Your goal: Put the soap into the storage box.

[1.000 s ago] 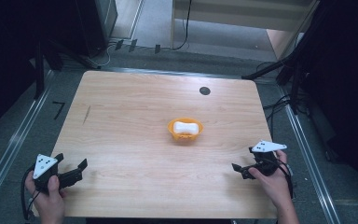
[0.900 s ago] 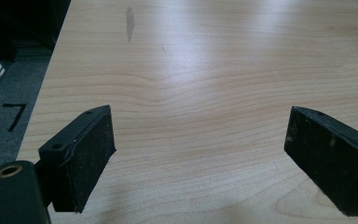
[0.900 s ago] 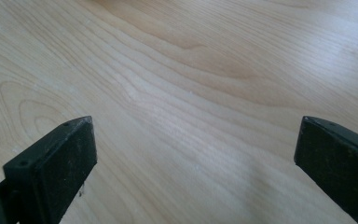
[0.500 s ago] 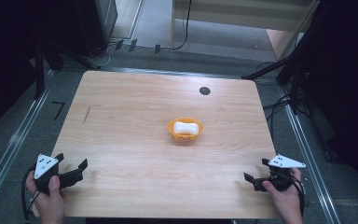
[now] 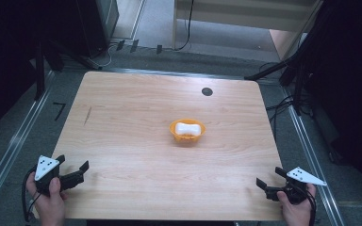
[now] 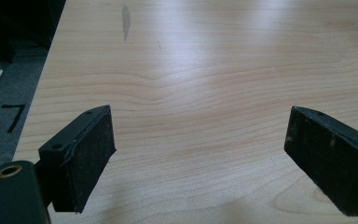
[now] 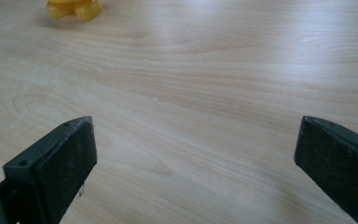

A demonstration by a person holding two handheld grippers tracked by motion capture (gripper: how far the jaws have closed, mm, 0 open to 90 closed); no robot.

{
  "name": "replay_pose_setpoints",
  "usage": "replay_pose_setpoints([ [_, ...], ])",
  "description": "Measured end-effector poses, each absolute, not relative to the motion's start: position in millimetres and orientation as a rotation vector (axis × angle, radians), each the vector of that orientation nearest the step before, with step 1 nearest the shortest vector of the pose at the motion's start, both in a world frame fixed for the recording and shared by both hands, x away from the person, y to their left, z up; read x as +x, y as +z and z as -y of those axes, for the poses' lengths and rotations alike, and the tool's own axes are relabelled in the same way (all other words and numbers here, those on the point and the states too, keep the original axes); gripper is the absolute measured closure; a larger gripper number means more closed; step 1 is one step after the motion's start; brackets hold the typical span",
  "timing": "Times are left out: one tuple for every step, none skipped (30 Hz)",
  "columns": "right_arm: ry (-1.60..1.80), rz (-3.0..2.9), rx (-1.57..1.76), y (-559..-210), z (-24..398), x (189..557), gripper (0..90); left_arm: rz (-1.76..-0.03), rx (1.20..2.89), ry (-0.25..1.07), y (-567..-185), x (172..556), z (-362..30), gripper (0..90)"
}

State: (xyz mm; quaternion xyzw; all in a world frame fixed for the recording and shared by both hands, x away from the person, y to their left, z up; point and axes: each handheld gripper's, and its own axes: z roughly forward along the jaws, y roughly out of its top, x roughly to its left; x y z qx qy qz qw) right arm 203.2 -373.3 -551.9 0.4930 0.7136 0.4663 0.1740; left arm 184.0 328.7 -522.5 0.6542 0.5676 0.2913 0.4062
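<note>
A small orange bowl (image 5: 187, 138) stands near the middle of the wooden table (image 5: 136, 99) with a white bone-shaped piece (image 5: 188, 127) lying in it. My left gripper (image 5: 72, 162) rests at the near left corner, held by a hand, open with nothing between its jaws. In the left gripper view the left gripper (image 6: 200, 158) looks over bare wood. My right gripper (image 5: 269, 177) sits at the near right corner, open too. In the right gripper view the right gripper (image 7: 196, 163) is spread wide over wood, with the bowl (image 7: 74, 8) far off at the top left.
A black round grommet (image 5: 207, 91) sits in the table's far right part. A dark streak (image 5: 88, 115) marks the wood at the left, and the streak (image 6: 126, 18) also shows ahead of the left gripper. Cables (image 5: 283, 106) lie on the floor to the right.
My right gripper has drawn back and to the right, ending at the near right corner. The left gripper and the bowl have stayed put.
</note>
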Motion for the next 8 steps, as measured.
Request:
replay_pose_setpoints([
  [1.320, -2.018, 1.398, -551.9, 373.3, 203.2, 0.0, -1.433, 1.648, 0.732, -522.6, 184.2, -328.9, 8.9],
  [1.307, -2.015, 1.405, -551.7, 372.4, 202.9, 0.1, -1.434, 1.649, 0.732, -522.6, 184.3, -328.7, 8.9],
  [1.303, -2.014, 1.405, -551.7, 372.0, 202.7, 0.3, -1.434, 1.650, 0.733, -522.7, 184.4, -328.4, 8.9],
  [1.299, -2.015, 1.397, -551.7, 371.5, 202.5, 0.6, -1.433, 1.657, 0.736, -522.5, 184.3, -328.0, 8.9],
  [1.302, -2.020, 1.383, -551.9, 371.4, 202.8, 1.3, -1.434, 1.660, 0.738, -522.6, 184.3, -327.5, 9.0],
  [1.301, -2.021, 1.385, -551.9, 371.4, 202.8, 1.4, -1.432, 1.663, 0.741, -522.7, 184.3, -326.9, 9.0],
  [1.291, -2.013, 1.414, -551.8, 371.0, 203.0, 2.0, -1.432, 1.664, 0.742, -522.7, 184.1, -326.7, 8.9],
  [1.287, -2.013, 1.416, -552.1, 371.2, 203.8, 2.8, -1.429, 1.667, 0.744, -522.8, 184.0, -326.5, 8.9],
])
